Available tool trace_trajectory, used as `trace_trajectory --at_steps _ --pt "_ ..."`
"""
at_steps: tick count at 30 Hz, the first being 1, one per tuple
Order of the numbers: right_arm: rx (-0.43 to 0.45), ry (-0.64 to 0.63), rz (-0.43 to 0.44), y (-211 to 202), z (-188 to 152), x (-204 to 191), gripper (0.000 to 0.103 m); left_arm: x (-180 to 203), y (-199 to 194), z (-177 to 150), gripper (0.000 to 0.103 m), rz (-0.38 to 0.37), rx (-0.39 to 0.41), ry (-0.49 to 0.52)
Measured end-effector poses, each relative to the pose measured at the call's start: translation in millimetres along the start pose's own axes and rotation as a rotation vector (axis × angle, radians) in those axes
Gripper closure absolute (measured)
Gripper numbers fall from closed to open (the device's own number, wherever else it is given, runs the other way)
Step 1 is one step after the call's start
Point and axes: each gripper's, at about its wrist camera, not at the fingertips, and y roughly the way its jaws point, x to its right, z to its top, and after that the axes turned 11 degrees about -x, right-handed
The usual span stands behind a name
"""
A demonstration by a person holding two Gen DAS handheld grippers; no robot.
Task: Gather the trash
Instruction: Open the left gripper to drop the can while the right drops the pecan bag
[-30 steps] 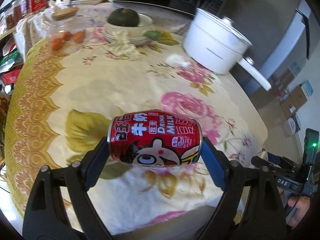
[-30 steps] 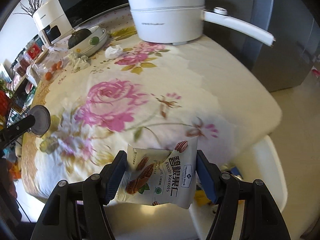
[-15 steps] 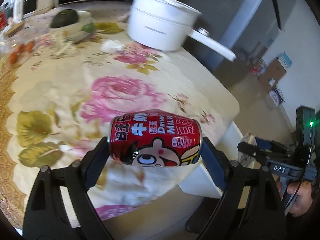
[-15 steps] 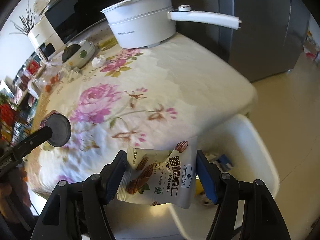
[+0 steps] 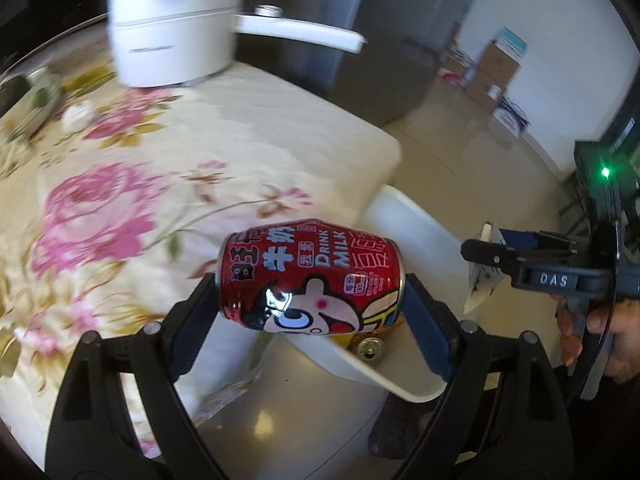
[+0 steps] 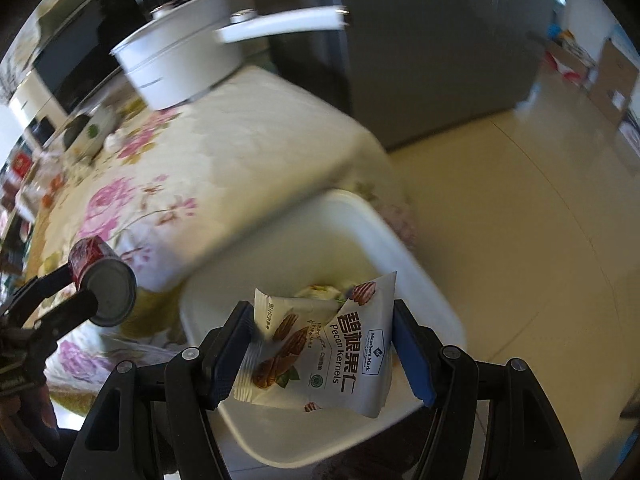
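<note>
While you hold one red milk can (image 5: pixel 310 280) crosswise in your left gripper (image 5: pixel 310 304), its long axis runs finger to finger, ends clamped, over the worktop (image 5: pixel 160 184) edge beside the single white bin (image 6: pixel 320 240). Your right gripper (image 6: pixel 320 350) pinches one pecan packet (image 6: pixel 320 344) upright, tilted slightly, above that bin. One white pot (image 5: pixel 172 48) sits behind.

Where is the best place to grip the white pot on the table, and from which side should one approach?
Likely the long white handle: it sticks out sideways from the white pot past the table edge, toward the floor side, free to straddle. The lidded body looks too wide for two fingers.
</note>
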Motion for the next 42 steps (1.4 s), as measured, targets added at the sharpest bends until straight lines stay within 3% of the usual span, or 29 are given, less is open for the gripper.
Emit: trace_trajectory --at_steps 8,16,24,42 --pt "0.003 0.066 0.003 -3 -4 32 0.033 30 22 4 0.014 -0.024 -0.027 0.094" --pt "-0.004 0.072 0.001 -2 -7 36 0.033 48 34 5 0.014 -0.057 -0.06 0.172" --pt "-0.011 0.074 -0.008 2 -5 35 0.033 46 31 11 0.001 -0.054 -0.055 0.189" --pt "-0.036 0.052 -0.017 6 1 19 0.03 -33 -17 17 0.001 0.06 -0.016 -0.057"
